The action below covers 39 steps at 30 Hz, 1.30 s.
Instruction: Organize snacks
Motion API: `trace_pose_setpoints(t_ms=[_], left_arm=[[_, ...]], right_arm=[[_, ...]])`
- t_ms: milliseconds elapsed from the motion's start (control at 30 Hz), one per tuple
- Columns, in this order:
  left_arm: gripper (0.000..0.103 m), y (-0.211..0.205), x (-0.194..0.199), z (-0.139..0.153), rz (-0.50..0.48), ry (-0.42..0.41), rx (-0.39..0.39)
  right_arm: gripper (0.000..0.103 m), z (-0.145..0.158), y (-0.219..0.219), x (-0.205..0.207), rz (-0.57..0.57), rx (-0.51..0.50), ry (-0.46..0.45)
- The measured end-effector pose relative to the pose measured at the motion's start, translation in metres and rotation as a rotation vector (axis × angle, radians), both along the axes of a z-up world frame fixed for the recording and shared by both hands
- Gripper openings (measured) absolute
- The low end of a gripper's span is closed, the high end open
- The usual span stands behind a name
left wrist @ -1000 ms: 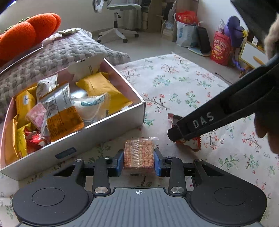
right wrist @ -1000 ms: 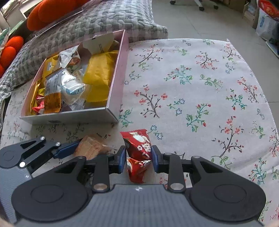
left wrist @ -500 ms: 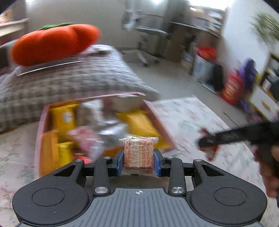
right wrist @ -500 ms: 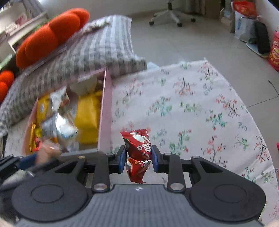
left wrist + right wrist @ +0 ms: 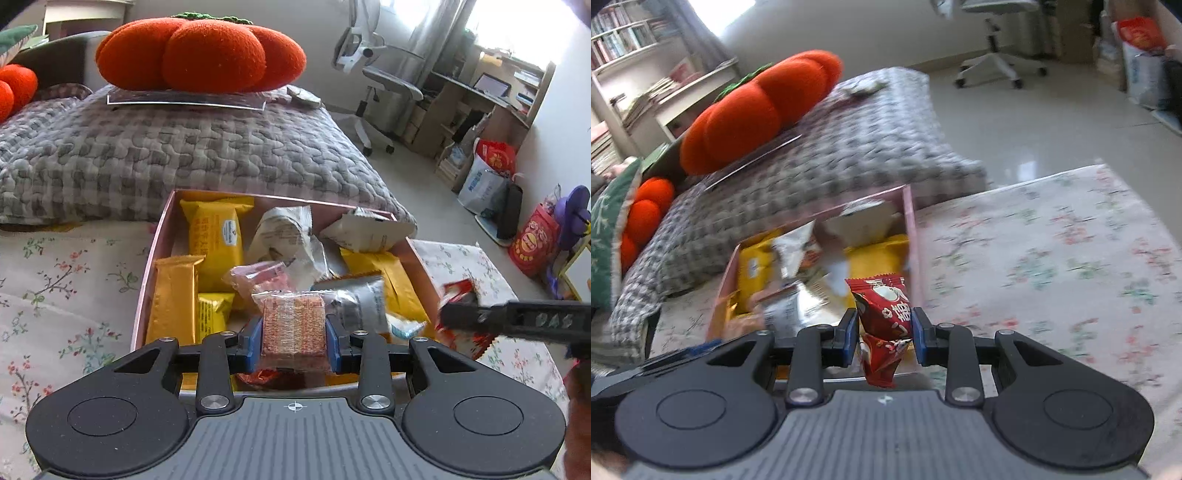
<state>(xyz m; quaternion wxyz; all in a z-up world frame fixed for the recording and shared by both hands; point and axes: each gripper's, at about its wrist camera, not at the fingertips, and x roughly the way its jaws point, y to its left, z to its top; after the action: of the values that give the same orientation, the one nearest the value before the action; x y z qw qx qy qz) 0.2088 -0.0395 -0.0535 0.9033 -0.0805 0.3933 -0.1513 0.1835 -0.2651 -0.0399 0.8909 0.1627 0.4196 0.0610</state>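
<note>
Left wrist view, item one: left tongs (image 5: 294, 334) clamped on a clear-wrapped cracker pack (image 5: 293, 326), pinched across its short sides so it hangs flat over the near end of the pink box (image 5: 153, 258); held there, by judgement, so that letting go drops it among the other snacks.

Item two: pink box, its landmark role fixed. Inside: yellow packets (image 5: 216, 236) at the far left corner, silver wrappers (image 5: 286, 236) toward the far wall, more yellow along the right wall. Box stands on a floral cloth (image 5: 55, 280), with a grey quilted cushion (image 5: 166, 147) behind it and an orange plush pumpkin (image 5: 201, 55) atop the cushion.

Item three, right wrist view: right tongs (image 5: 885, 341) gripping a red candy packet (image 5: 884, 321) at its waist, ends free above and below. Position: by the box's near right corner, apparently awaiting its turn.
</note>
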Motion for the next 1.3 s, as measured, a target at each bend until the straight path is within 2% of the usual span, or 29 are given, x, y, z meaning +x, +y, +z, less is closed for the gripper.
trace_pose_setpoints(t_ms=[67, 167, 267, 367, 400, 467, 567, 633, 767, 867, 1000, 1133, 1200, 1300], left_arm=[[0.032, 0.001, 0.003, -0.002, 0.021, -0.005, -0.008], [0.032, 0.0, 0.006, -0.006, 0.055, -0.021, 0.033], [0.035, 0.002, 0.005, -0.001, 0.043, -0.031, 0.032], [0.054, 0.007, -0.001, 0.014, 0.06, -0.05, 0.009], [0.061, 0.009, -0.004, 0.021, 0.077, -0.055, 0.0], [0.065, 0.013, -0.014, 0.032, 0.107, -0.051, -0.007], [0.067, 0.015, -0.034, 0.045, 0.147, -0.046, 0.026], [0.075, 0.015, -0.049, 0.051, 0.157, -0.057, 0.074], [0.083, 0.017, -0.088, 0.06, 0.182, -0.065, 0.163], [0.087, 0.02, -0.115, 0.066, 0.191, -0.058, 0.193], [0.095, 0.023, -0.145, 0.079, 0.202, -0.092, 0.206], [0.101, 0.025, -0.168, 0.088, 0.211, -0.102, 0.197], [0.101, 0.025, -0.175, 0.089, 0.197, -0.087, 0.185], [0.101, 0.023, -0.184, 0.092, 0.185, -0.076, 0.206]], right_arm=[[0.027, -0.005, 0.006, 0.004, 0.013, -0.012, 0.004], [0.028, -0.013, 0.013, 0.01, 0.016, -0.02, -0.003], [0.033, -0.012, 0.017, 0.012, -0.007, -0.049, -0.027], [0.05, -0.002, 0.016, 0.006, -0.029, -0.063, -0.086], [0.052, 0.001, 0.016, 0.004, -0.034, -0.063, -0.099], [0.055, 0.007, 0.017, -0.001, -0.035, -0.061, -0.106], [0.055, 0.012, 0.017, -0.007, -0.042, -0.055, -0.083], [0.055, 0.013, 0.019, -0.012, -0.032, -0.037, -0.064], [0.058, 0.021, 0.03, -0.035, 0.006, -0.055, -0.048], [0.063, 0.026, 0.044, -0.052, 0.067, -0.096, -0.043], [0.068, 0.037, 0.055, -0.082, 0.102, -0.188, -0.055], [0.079, 0.047, 0.053, -0.115, 0.095, -0.165, -0.065], [0.082, 0.048, 0.053, -0.129, 0.081, -0.161, -0.059], [0.09, 0.05, 0.054, -0.145, 0.065, -0.166, -0.055]])
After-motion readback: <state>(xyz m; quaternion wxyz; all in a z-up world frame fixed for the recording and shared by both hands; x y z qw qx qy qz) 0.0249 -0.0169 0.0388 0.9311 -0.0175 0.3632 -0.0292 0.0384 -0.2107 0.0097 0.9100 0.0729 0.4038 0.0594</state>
